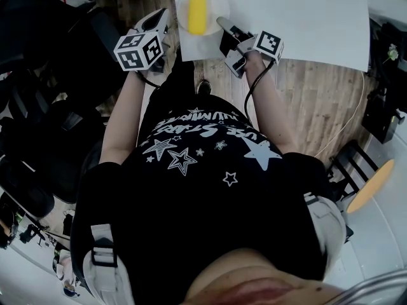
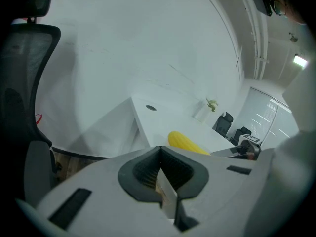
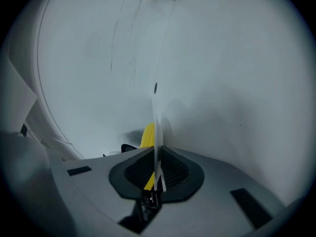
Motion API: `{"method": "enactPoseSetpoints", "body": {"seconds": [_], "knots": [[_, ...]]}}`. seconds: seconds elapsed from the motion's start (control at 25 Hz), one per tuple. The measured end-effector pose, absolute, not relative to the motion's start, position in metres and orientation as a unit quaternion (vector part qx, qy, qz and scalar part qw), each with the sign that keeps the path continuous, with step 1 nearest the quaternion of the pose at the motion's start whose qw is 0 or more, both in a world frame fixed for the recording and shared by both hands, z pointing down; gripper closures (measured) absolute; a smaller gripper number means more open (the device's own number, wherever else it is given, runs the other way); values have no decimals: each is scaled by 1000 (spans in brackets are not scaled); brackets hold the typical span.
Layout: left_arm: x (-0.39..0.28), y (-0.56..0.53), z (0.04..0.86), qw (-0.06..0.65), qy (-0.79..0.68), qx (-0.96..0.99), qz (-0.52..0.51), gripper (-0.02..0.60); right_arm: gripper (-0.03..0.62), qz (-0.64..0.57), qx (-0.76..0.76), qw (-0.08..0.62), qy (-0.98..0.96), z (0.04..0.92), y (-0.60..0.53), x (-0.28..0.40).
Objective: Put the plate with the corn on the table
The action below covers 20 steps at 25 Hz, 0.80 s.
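**Loose cob, thin rim, bench corner: where this could slip**

Thin, round, translucent plate (image 1: 216,5) held level at the near corner of the white bench (image 1: 305,24). Impossible to tell whether resting on that corner or hanging just above it. Carrying one thing only: a smooth yellow cob of corn (image 1: 198,9), lying loose along the plate's middle.

Pinched at the rim from two sides. Just off the bench's side edge, the left gripper (image 1: 166,14), with fingers (image 2: 140,172) closed on the thin rim. Over the bench's near edge, the right gripper (image 1: 222,24), with fingers (image 3: 180,174) likewise shut tight on the rim, seen edge-on with the corn just behind.

Most likely trouble: tipping. Prone to tilt under any uneven lowering, sending the round corn rolling off. Next: flexing. Probably apt to bow or slide out of so narrow a pinch, being so thin. Last: overhang. Liable to tumble to the wooden floor (image 1: 318,100) beside the bench if let go this close to the corner.

Safer to carry further in over the bench, lower both sides together, and part the fingers only once flat.
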<state>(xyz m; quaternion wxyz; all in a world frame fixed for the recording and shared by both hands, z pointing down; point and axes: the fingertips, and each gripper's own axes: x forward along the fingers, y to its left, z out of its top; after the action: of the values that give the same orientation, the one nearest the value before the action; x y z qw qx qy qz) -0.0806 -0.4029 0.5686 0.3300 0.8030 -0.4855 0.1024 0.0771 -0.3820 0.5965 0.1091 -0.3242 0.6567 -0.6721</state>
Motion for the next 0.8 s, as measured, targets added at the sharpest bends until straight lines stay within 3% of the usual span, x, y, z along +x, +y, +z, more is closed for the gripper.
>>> {"method": "enactPoseSetpoints", "body": {"seconds": [0.8], "knots": [[-90,-396,567,332,-488,801,101,577,569,-679,-390,73,618,597,-389,83]]}}
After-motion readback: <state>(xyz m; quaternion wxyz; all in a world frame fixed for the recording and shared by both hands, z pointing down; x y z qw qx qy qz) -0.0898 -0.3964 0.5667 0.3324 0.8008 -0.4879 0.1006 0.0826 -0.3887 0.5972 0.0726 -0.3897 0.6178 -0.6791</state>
